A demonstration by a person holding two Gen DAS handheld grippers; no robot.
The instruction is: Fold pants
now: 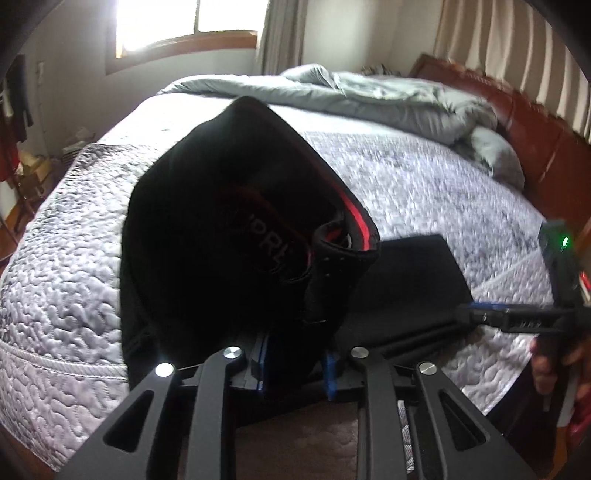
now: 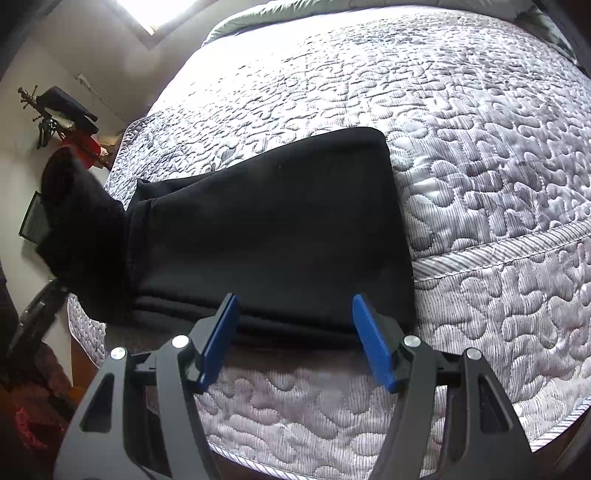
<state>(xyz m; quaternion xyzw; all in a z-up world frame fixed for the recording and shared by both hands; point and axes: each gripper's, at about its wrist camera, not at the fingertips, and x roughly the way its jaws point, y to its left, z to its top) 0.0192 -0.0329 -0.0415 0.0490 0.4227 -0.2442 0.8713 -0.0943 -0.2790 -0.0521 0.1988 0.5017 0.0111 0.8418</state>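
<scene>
**A:** What is hard to see here?

**B:** Quite a lot in the left wrist view. The black pants (image 1: 229, 229) rise in a big dark fold right in front of the lens and hide the middle of the bed (image 1: 424, 192). The left tongs (image 1: 293, 363) are mostly covered too: only slivers of two blue pads (image 1: 258, 363) show, with the cloth bunched between them. They look clamped on the pants, but the contact itself is buried in black fabric. There is faint lettering on the cloth, too dark to read, and a red stripe (image 1: 354, 218) along one edge.

**A:** And the right tongs?

**B:** In their own view the right tongs (image 2: 293, 339) stand apart, nothing between the two blue pads (image 2: 373, 347). They hover over the near edge of the pants (image 2: 266, 229), which lie flat on the quilted bed (image 2: 480, 166) close to its edge. The left end of the pants lifts up out of the flat part and blurs into a dark mass.

**A:** Counts?

**B:** One pair of pants, one bed, two tongs, two blue pads on each. One grey duvet (image 1: 388, 99) crumpled at the far end, one window (image 1: 184, 22), blown out by glare. In the left view the right tongs (image 1: 517, 317) appear at the edge, cut off, with fingers of a hand (image 1: 546, 365) partly visible on the handle.
</scene>
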